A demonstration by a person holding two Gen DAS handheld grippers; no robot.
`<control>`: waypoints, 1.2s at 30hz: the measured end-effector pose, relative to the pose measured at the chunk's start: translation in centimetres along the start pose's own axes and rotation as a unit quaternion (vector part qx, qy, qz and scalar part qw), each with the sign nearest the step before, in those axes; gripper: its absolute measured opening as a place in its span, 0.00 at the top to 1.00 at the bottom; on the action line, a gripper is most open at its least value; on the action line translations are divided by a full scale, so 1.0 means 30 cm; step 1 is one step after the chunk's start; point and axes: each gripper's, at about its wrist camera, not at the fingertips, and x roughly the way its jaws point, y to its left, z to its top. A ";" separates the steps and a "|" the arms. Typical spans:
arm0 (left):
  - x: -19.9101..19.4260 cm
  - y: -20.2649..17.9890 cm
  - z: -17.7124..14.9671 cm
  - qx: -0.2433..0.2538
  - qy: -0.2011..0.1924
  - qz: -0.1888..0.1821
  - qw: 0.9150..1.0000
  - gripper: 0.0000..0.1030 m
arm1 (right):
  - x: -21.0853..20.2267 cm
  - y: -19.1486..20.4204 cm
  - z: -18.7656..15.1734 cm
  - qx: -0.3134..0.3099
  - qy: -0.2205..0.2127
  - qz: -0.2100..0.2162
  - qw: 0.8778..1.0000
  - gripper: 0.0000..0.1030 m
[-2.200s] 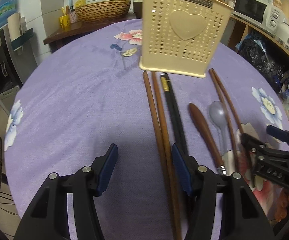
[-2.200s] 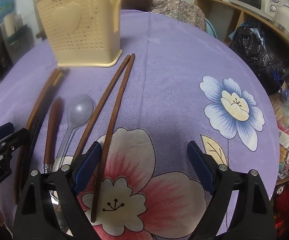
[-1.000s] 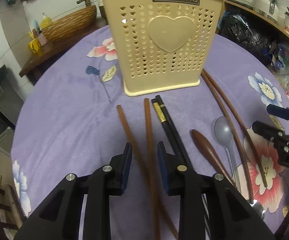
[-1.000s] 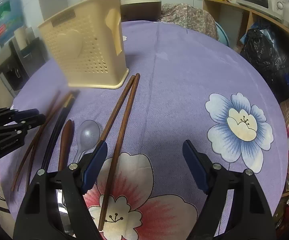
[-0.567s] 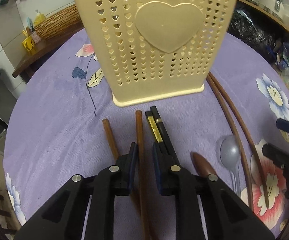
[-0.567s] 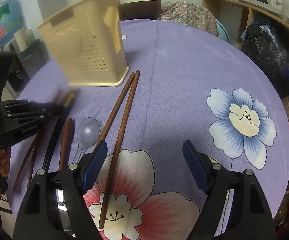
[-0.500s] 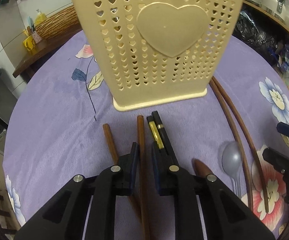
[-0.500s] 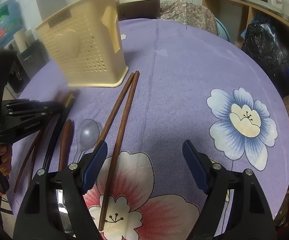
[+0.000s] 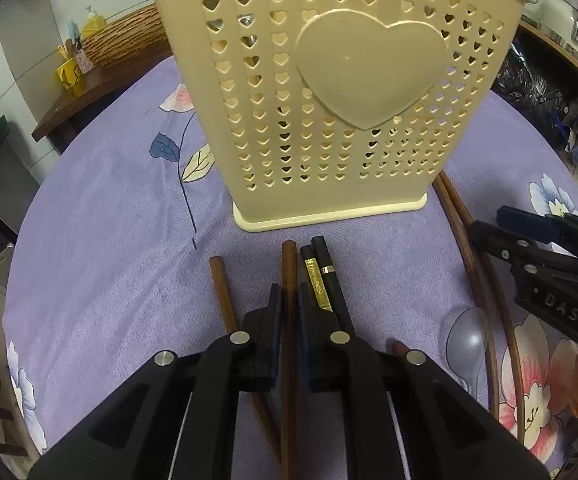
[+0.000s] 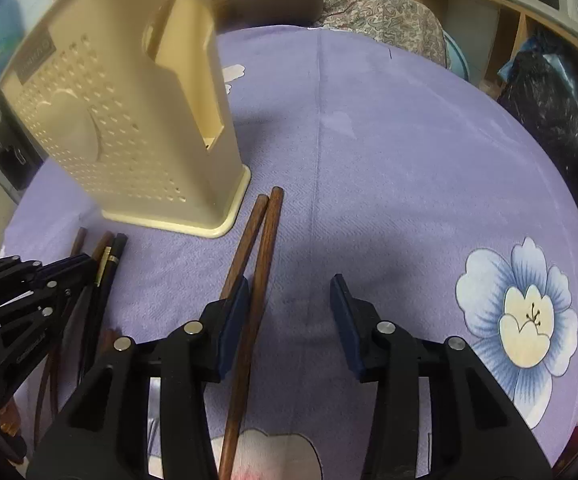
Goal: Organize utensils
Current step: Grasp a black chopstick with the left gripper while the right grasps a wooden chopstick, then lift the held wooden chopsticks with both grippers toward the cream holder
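While left gripper [image 9: 289, 312] is clamped tight on brown chopstick [image 9: 289, 272], its twin [image 9: 220, 284] is left flat just beside, black chopsticks [image 9: 321, 268] on other side. Right gripper [image 10: 289, 296] held wide open over brown pair [image 10: 263, 236]. Grey spoon [image 9: 465, 340] seen nearby. Cream holder [image 9: 329, 92] stood upright just beyond on purple cloth [image 10: 389, 140].

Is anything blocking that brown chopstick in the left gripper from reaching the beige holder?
Nothing visible: the left gripper grips the brown chopstick, and only bare purple tablecloth lies before the utensil holder.
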 end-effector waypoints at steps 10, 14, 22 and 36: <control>0.002 -0.001 0.005 -0.008 -0.001 0.003 1.000 0.91 | 0.062 0.016 0.087 0.030 -0.002 -0.018 0.999 0.76; 0.006 -0.001 0.010 -0.012 -0.002 0.005 1.000 0.91 | 0.080 0.028 0.099 0.030 -0.010 -0.028 0.999 0.86; 0.006 -0.016 0.007 -0.010 -0.010 0.015 1.000 0.91 | 0.079 0.010 0.092 0.042 -0.017 -0.008 0.999 0.92; -0.307 0.078 -0.011 -0.062 -0.117 -0.028 0.991 0.91 | -0.248 -0.083 0.049 0.050 -0.104 0.089 0.989 0.92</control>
